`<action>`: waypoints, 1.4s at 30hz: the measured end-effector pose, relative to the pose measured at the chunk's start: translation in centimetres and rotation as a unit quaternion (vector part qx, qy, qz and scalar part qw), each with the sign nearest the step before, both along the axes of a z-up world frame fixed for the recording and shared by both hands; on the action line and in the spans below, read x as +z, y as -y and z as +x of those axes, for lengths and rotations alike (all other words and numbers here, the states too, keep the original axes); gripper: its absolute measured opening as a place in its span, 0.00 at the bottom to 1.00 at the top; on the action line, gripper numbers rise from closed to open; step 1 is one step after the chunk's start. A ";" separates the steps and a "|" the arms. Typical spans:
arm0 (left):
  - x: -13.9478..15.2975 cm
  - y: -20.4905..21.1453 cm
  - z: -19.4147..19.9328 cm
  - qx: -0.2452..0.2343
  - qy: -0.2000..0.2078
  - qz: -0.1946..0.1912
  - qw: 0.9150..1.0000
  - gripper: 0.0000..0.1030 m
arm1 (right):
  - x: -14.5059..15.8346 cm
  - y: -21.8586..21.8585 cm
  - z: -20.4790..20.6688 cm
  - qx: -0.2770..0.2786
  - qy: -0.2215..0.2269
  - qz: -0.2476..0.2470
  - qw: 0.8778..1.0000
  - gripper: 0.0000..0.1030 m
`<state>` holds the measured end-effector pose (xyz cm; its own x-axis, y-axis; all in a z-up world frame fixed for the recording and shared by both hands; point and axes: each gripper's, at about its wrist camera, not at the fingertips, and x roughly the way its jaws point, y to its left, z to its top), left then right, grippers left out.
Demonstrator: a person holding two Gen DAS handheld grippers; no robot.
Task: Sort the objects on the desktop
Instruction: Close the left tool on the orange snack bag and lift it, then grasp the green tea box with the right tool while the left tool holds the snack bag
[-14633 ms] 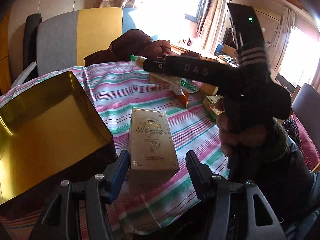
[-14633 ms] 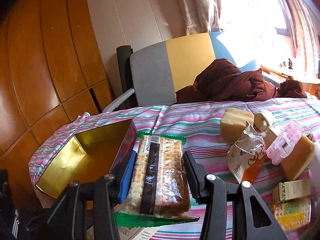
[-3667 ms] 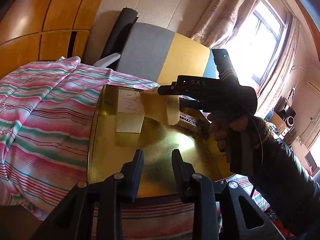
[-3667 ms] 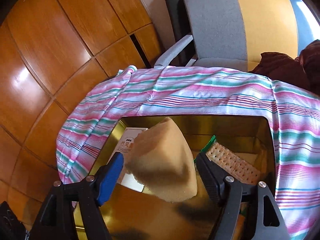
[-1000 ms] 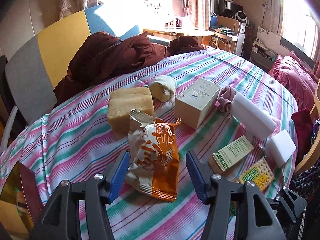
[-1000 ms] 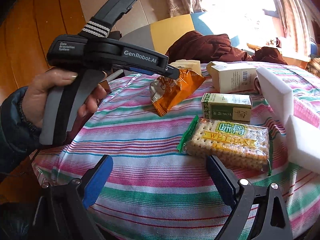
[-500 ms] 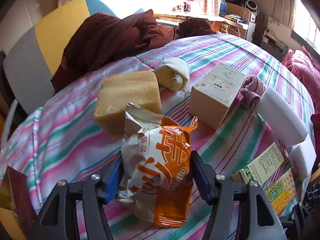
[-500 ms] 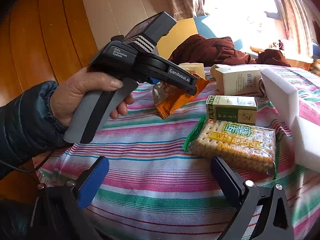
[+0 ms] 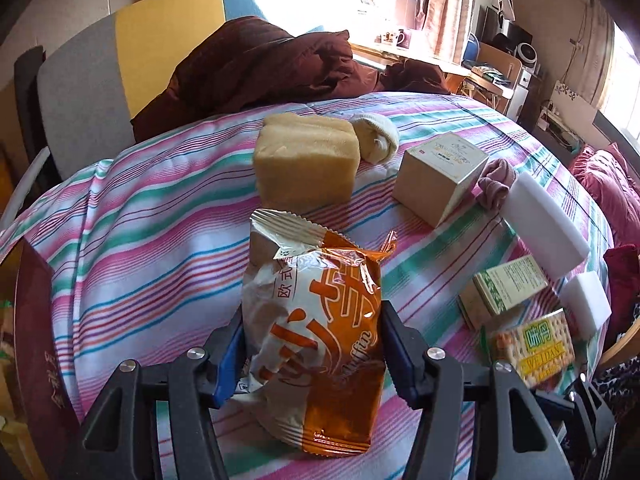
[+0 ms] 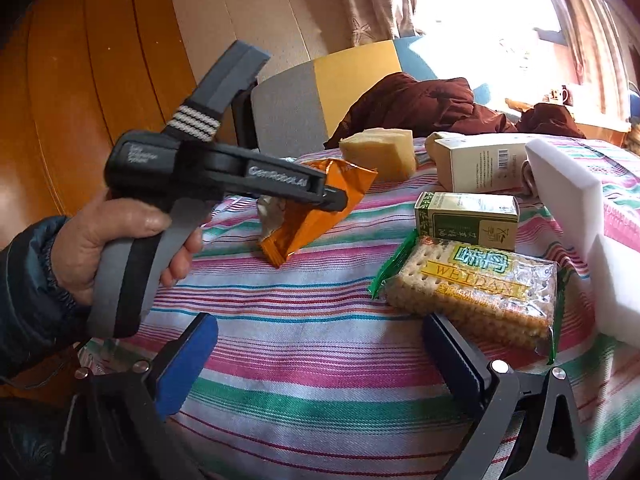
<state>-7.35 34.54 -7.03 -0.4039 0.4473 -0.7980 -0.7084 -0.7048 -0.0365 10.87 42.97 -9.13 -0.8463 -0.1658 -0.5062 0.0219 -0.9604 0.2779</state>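
Note:
My left gripper [image 9: 312, 360] is shut on an orange snack bag [image 9: 320, 320], its blue pads pressed against both sides. From the right wrist view the orange snack bag [image 10: 316, 208] hangs tilted from that gripper, low corner near the striped tablecloth [image 10: 300, 344]. My right gripper [image 10: 320, 360] stands wide open and holds nothing. A cracker pack [image 10: 472, 292] lies just beyond its right finger. A person's hand [image 10: 120, 240] holds the left gripper's handle.
On the cloth behind the bag are a yellow sponge block [image 9: 308, 160], a rolled sock [image 9: 378, 136], a beige box [image 9: 440, 176], a pink cloth [image 9: 496, 180], white foam blocks [image 9: 544, 216], and a green box [image 9: 504, 288]. A dark red tin's wall [image 9: 32, 340] stands at the left. A chair with a maroon jacket [image 9: 260, 64] is at the back.
My left gripper has pushed forward around the orange snack bag and closed on it. The right gripper has edged closer to the cracker pack and stays open.

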 end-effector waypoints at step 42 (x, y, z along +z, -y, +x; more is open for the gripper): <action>-2.2 5.4 2.8 0.030 -0.033 0.045 0.998 0.82 | 3.6 -6.9 -10.7 0.106 0.193 0.249 0.943 0.62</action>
<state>-4.50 29.10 -9.26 -0.4833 0.4897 -0.7257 -0.6677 -0.7423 -0.0563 0.18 49.87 -5.53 -0.5583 0.0301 -0.8291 0.2170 -0.9593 -0.1809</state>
